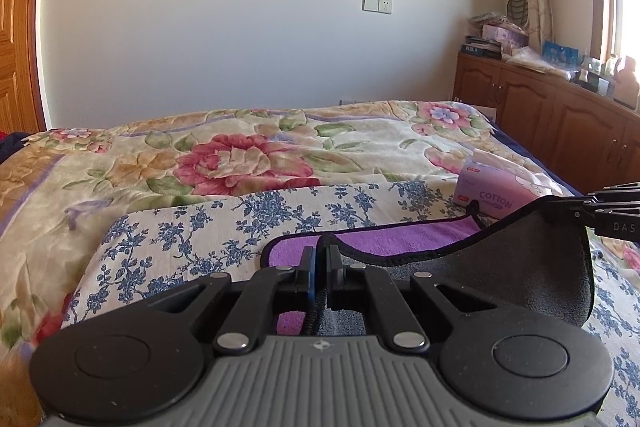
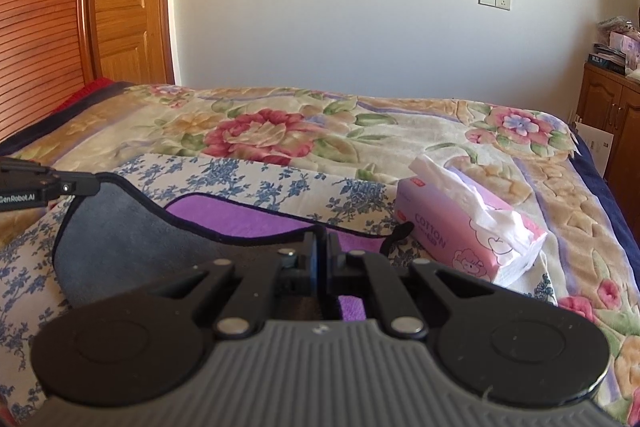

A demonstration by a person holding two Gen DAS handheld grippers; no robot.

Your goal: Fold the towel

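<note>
The purple plush towel with a grey reverse and dark bound edge (image 1: 400,241) lies on a blue-and-white floral cloth (image 1: 208,227) spread over the bed. Its near edge is lifted off that cloth, so the grey underside faces the cameras while the purple face stays flat behind it.

The left hand-held gripper (image 1: 321,263) has its jaws drawn narrow, pinching the towel's bound edge at one near corner. The right hand-held gripper (image 2: 321,253) is likewise nearly closed on the towel's edge at the other near corner. Each tool shows at the side of the other's view, gripping the raised edge.

Just beside the towel, to its right, a pink soft pack of cotton tissues (image 2: 468,231) stands on the floral cloth with white tissue poking out of its top. Beyond the towel spreads a cream bed blanket with large red flowers (image 1: 240,155). Well to the towel's right, a brown wooden cabinet (image 1: 560,119) stands against the wall.
</note>
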